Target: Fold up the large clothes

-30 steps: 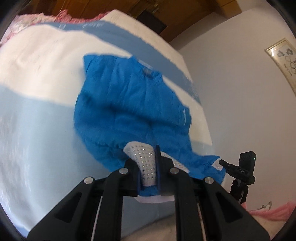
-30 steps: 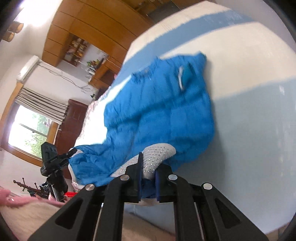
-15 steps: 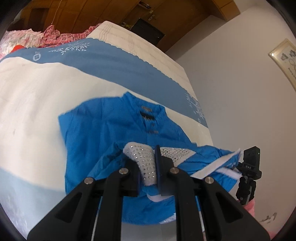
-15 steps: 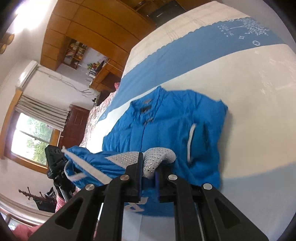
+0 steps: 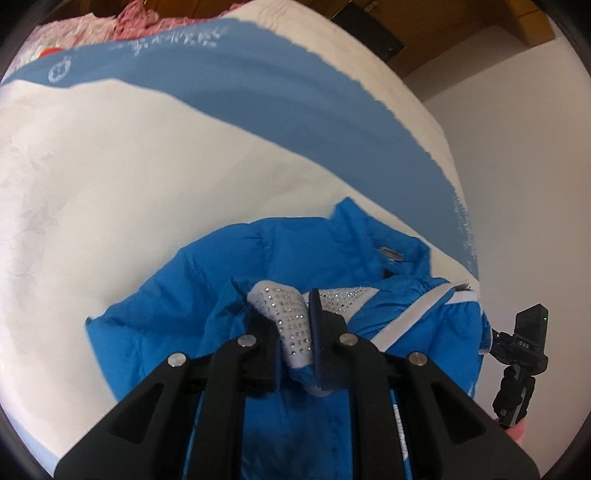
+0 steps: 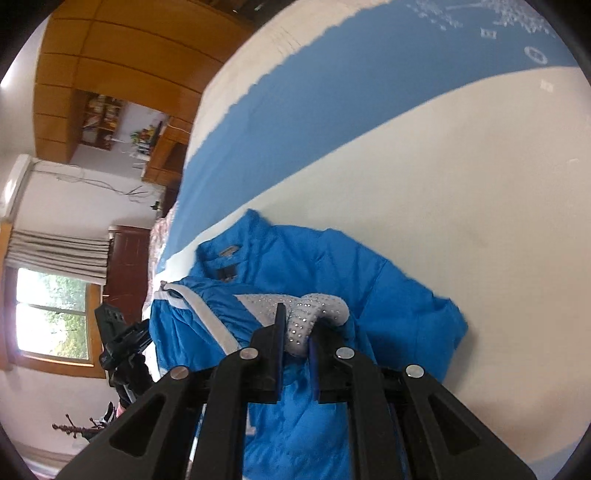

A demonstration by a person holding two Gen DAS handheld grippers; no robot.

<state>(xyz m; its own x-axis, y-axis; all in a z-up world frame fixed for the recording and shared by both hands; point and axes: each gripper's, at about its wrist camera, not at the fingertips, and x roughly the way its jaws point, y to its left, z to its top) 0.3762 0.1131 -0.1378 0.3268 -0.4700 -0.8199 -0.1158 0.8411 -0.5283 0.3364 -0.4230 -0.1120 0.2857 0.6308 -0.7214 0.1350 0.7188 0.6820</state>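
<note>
A large blue jacket point(image 5: 288, 258) with a grey studded hem lies on a white and blue bed point(image 5: 147, 166). My left gripper point(image 5: 291, 332) is shut on the jacket's studded hem and holds it over the jacket's upper half, near the collar point(image 5: 388, 254). My right gripper point(image 6: 297, 332) is shut on the same hem further along; the jacket point(image 6: 332, 266) is doubled over under it, and its collar point(image 6: 229, 254) lies just beyond. A white-striped sleeve point(image 6: 199, 306) hangs to the left.
A black camera on a tripod stands beside the bed in the left wrist view point(image 5: 524, 347) and in the right wrist view point(image 6: 118, 339). Pink bedding point(image 5: 110, 22) lies at the far end. A wooden cabinet point(image 6: 92, 74) and a window point(image 6: 48, 317) are beyond.
Both grippers have carried the hem forward over the jacket towards the collar. The jacket, spread out flat a second ago, is now folded over on itself.
</note>
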